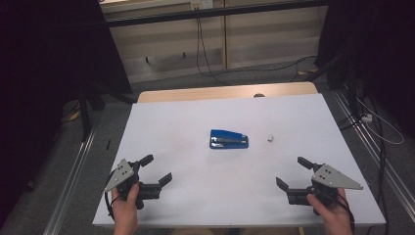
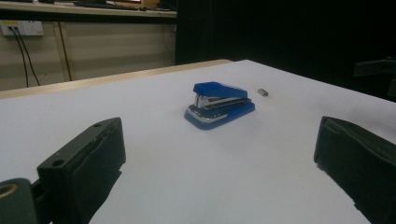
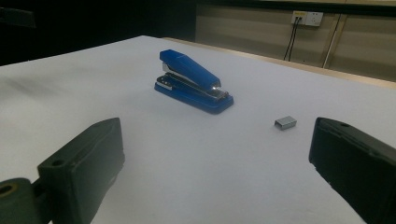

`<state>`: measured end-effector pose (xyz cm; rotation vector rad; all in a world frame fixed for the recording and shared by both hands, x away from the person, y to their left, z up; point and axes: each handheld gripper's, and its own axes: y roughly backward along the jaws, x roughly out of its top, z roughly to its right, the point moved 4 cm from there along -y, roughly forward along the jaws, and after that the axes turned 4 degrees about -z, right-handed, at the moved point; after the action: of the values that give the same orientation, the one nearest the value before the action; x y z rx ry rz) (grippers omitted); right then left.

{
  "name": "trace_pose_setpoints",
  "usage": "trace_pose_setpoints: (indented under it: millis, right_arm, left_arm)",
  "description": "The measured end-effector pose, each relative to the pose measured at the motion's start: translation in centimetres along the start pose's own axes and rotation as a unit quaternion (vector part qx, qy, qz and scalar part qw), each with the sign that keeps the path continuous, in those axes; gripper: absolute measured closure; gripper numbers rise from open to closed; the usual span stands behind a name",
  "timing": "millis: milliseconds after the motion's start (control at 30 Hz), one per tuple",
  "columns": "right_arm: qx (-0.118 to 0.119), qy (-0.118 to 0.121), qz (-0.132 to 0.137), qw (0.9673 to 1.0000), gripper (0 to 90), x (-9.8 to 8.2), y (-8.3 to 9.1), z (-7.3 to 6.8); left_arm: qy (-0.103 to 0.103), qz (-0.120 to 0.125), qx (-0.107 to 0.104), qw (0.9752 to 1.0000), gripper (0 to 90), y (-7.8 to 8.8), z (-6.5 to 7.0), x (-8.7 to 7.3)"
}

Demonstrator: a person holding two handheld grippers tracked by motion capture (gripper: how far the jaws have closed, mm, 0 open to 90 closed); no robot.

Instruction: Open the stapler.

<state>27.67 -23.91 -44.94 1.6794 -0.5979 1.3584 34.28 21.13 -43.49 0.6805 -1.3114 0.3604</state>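
Evidently at the ready, both grippers hovered low over the near edge of the white table (image 1: 161,117), each held in a person's hand, with a blue stapler (image 1: 228,139) lying near the middle of the sheet and a small block of staples (image 1: 270,138) just to its right, apart from it. The left gripper (image 1: 155,169) stood with its jaws spread wide and nothing between them, and the right gripper (image 1: 294,173) was likewise fully spread and empty; both sat well apart from the stapler. Seen from the left gripper view, the stapler (image 2: 218,104) was a wedge of glossy blue plastic over a bright metal magazine, its flat base resting squarely on the matte surface and its top arm sloping. From the right gripper view, the stapler (image 3: 192,81) showed the same slope, and the staples (image 3: 285,122) looked like a tiny grey metal bridge, smooth and easy to knock away. A good approach, on this evidence, would have been to bring one gripper in level with the stapler's long sides and close across the narrower body, not the sloping top, where hard plastic could slip from the black pads. The staple block likely called for a slow, low pinch with jaws nearly touching the table.
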Motion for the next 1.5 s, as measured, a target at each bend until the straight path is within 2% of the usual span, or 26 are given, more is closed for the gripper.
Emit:
trace_pose_setpoints:
  millis: [233, 400, 500, 567, 667, 800, 867, 1100, 1167, 1233, 1300, 1400, 1500]
  right_arm:
    - [-0.002, -0.007, -0.004, 1.0, 2.8, -0.1, 0.1, 0.1]
    - [-0.005, -0.003, -0.006, 1.0, 2.9, -0.2, 0.2, 0.1]
    - [0.002, -0.01, -0.014, 0.9999, 2.9, -0.3, -0.1, 0.1]
    - [0.003, -0.013, -0.023, 0.9997, 2.9, -0.4, -0.4, 0.1]
    - [-0.007, 0.001, -0.032, 0.9995, 3.0, -0.3, -0.9, 0.2]
    - [-0.014, 0.016, -0.036, 0.9991, 3.3, 0.2, -1.7, 0.3]
    - [-0.014, 0.019, -0.037, 0.999, 3.5, 0.3, -2.2, 0.4]
    - [-0.018, 0.019, -0.041, 0.9988, 3.6, 0.9, -3.3, 0.9]
    - [-0.019, 0.02, -0.041, 0.9988, 3.6, 1.1, -3.6, 1.0]
    - [-0.02, 0.018, -0.04, 0.9988, 3.6, 1.3, -3.9, 1.1]
    - [-0.019, 0.02, -0.038, 0.9989, 3.5, 1.6, -4.1, 1.1]
    - [-0.018, 0.02, -0.035, 0.999, 3.5, 2.0, -4.5, 1.2]
    - [-0.017, 0.019, -0.036, 0.999, 3.4, 2.2, -5.0, 1.2]
  left_arm:
    - [0.0, -0.002, 0.002, 1.0, 2.1, -0.3, -0.1, 0.0]
    - [0.006, -0.003, -0.001, 1.0, 2.0, -0.5, -0.1, 0.1]
    - [0.009, 0.0, -0.004, 1.0, 1.9, -0.8, 0.0, 0.3]
    - [0.005, -0.002, -0.016, 0.9999, 1.9, -1.4, 0.3, 0.6]
    - [0.004, -0.002, -0.031, 0.9995, 1.7, -2.1, 0.4, 0.8]
    - [0.004, -0.009, -0.028, 0.9996, 1.6, -3.0, 0.3, 1.0]
    - [0.013, -0.014, -0.029, 0.9994, 1.6, -3.4, 0.3, 1.1]
    - [0.017, -0.026, -0.037, 0.9988, 1.6, -5.0, 0.3, 1.3]
    - [0.011, -0.032, -0.036, 0.9988, 1.7, -5.5, 0.3, 1.5]
    - [0.013, -0.033, -0.039, 0.9986, 1.7, -5.7, 0.4, 1.6]
    - [0.012, -0.039, -0.048, 0.998, 1.7, -6.5, 0.5, 1.8]
    - [0.01, -0.056, -0.037, 0.9977, 2.6, -7.3, 0.4, 1.8]
    - [0.008, -0.05, -0.032, 0.9982, 4.0, -7.9, 0.3, 2.0]
